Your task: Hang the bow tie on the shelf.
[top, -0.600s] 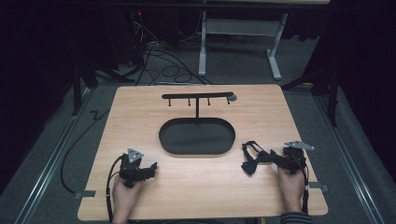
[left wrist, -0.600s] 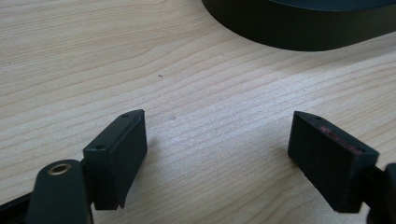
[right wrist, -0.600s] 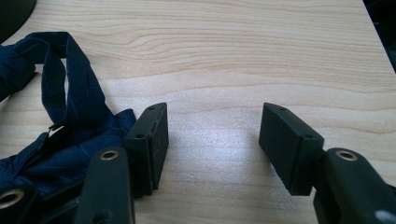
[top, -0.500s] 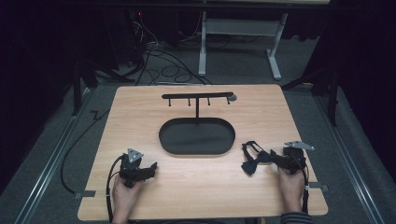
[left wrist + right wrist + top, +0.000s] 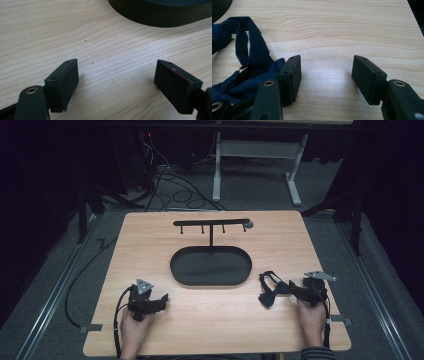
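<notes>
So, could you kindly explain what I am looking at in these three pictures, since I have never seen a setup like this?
Gladly. A person sits at a wooden table and holds a hand-operated gripper in each hand; there is no robot arm. The high view looks down from above: the left gripper is at the lower left, the right gripper at the lower right. The other two pictures come from small cameras riding on each gripper, looking along its two black fingers. On the table stands a black oval tray with a T-shaped hanger rack rising behind it, and a dark blue bow tie lies beside the right gripper. Both grippers are open; nothing is held. The tie rests against the outside of one finger, not between them.
</notes>
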Motion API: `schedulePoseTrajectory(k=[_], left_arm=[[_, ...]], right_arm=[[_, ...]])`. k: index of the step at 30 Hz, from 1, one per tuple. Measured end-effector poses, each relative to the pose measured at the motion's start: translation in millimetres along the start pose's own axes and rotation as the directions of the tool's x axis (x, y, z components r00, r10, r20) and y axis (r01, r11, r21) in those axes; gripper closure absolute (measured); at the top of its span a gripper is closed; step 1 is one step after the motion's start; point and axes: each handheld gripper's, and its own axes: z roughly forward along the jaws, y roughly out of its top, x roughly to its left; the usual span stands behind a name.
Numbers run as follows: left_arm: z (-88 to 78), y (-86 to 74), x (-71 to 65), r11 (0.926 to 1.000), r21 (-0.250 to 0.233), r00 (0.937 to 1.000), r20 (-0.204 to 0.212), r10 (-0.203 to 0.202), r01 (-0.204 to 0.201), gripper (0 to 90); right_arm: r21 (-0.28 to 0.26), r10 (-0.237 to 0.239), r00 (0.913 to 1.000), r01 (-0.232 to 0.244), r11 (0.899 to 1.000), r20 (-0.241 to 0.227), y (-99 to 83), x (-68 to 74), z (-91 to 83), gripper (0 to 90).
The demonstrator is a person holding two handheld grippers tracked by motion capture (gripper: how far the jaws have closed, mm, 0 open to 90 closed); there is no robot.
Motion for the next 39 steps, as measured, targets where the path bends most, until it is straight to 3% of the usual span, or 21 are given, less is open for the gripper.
schedulePoseTrajectory(k=[24,29,32,39], left_arm=[[-0.4,-0.2,0.0,1.0,0.002,1.0,0.002,0.001,-0.001,20.1],[-0.5,-0.1,0.0,1.0,0.002,1.0,0.002,0.001,-0.001,20.1],[-0.5,-0.1,0.0,1.0,0.002,1.0,0.002,0.001,-0.001,20.1],[-0.4,-0.2,-0.1,1.0,0.001,1.0,0.001,0.001,-0.001,20.1]], right_arm=[[-0.003,-0.001,1.0,0.001,1.0,0.005,0.0,-0.2,-0.1,44.6],[-0.002,0.02,0.9998,-0.02,1.0,0.006,-0.3,-0.1,-1.9,46.8],[-0.021,0.033,0.9994,-0.033,0.999,-0.013,0.4,-0.6,-8.8,48.0],[-0.06,0.009,0.9981,-0.013,0.998,-0.061,2.5,4.8,-25.8,51.5]])
